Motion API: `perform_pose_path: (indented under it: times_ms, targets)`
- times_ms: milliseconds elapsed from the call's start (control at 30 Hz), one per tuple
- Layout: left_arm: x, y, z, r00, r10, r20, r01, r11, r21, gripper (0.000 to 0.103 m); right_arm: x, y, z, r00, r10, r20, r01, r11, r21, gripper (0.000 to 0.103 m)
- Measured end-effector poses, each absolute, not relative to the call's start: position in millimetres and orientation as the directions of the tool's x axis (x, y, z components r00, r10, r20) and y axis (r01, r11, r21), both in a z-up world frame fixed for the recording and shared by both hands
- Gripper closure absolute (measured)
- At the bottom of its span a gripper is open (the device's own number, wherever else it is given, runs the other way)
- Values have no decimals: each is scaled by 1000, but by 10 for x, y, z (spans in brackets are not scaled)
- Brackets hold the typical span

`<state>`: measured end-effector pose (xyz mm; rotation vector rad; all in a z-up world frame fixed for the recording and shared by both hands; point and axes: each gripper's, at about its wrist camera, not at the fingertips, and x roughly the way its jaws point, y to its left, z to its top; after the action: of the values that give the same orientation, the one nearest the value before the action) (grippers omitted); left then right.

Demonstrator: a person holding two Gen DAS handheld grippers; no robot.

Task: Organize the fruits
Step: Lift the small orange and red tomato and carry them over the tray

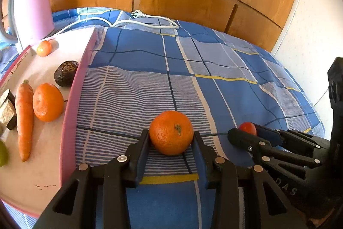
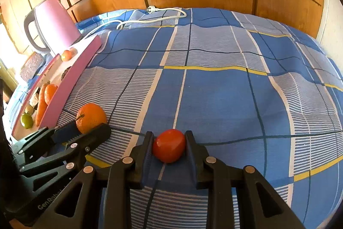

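- Your left gripper (image 1: pixel 171 141) has its jaws closed partway around the orange (image 1: pixel 171 132), one pad against each side; the fruit sits on the bedspread (image 1: pixel 214 70), just right of the pink tray (image 1: pixel 75 100).
- Your right gripper (image 2: pixel 169 143) is pinched narrow on the tomato (image 2: pixel 169 148), both pads touching its flanks, also down on the cloth and near the orange.
- Step in hand, as I read it: both fruits are grasped but neither looks lifted yet (each seems to rest on the fabric).
- Next move, I'd judge: raise each one clear of the cloth, carry it left over the tray's raised wall, and set it down on bare board. Go easy on the tomato; it looks soft and could bruise or slip from a narrow pinch.
- The orange is the nearer to the tray, so it probably goes first, leaving room for your right hand to follow.
- The left view alone shows the tray's contents plainly: a carrot (image 1: pixel 24 119), a second orange (image 1: pixel 48 102), a dark wrinkled fruit (image 1: pixel 65 73) and a small orange-red fruit (image 1: pixel 44 48) at the far end.
- The right view hides most of that behind the tray wall, but shows the kettle (image 2: pixel 55 23) with its handle, a green fruit (image 2: pixel 26 120) at the near end, and the wide bare bedspread to your right.
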<state>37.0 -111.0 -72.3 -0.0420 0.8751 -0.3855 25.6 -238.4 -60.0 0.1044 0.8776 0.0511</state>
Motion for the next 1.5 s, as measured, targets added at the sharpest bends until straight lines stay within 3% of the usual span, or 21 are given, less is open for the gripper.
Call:
perform_pose_path:
  times_ms: [567,1500]
  targets:
    - [259,-1039,-641,581,-306,-754,278,946,-169,66,178,-2303,-589,639,42,-768,0,999,54,74]
    - [132,-876,-273,664,-294,-687,245,954,-172,66,133,-2177,-531,621,84,-779,-20,996,92,74]
